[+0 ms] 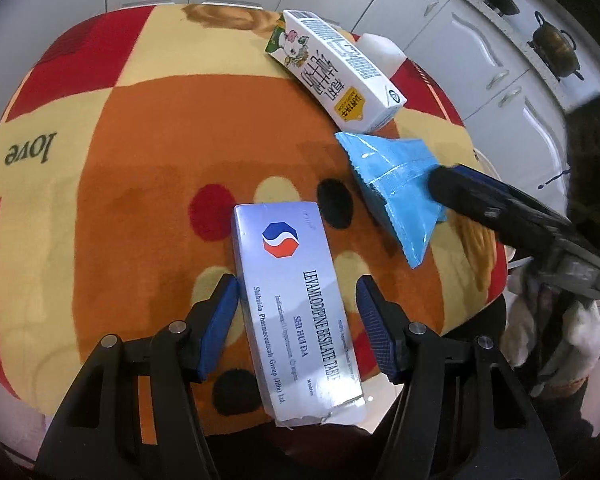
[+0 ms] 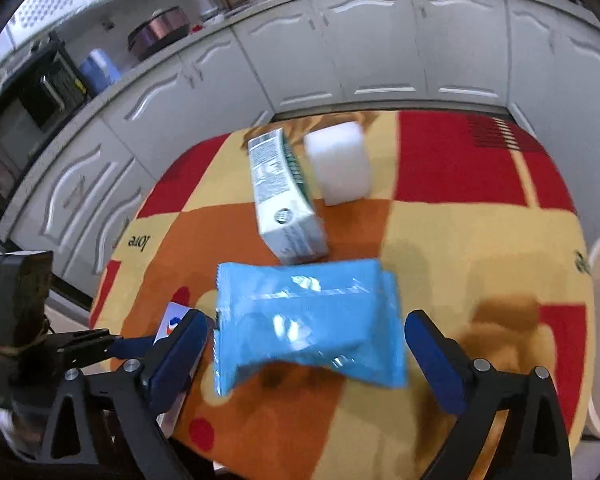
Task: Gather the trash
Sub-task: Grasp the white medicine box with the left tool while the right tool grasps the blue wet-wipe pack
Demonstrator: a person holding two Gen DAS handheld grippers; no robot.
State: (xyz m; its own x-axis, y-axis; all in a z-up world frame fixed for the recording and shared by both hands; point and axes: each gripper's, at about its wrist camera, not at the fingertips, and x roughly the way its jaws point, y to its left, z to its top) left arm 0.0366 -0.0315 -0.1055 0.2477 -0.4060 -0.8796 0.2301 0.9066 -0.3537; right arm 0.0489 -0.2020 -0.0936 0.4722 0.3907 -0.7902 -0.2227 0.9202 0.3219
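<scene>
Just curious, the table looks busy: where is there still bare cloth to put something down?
The left side of the tablecloth is bare, from the "love" lettering across to the silver medicine box. It is crowded on the right, where the milk carton, white block and blue packet cluster together.

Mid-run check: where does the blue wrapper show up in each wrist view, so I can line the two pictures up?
Left wrist: blue wrapper sits right of centre, beyond the medicine box, with the right gripper reaching it.
Right wrist: blue wrapper is low centre, between the open fingers of that gripper.
Shared landmark: the milk carton lies just beyond the wrapper in both.
</scene>
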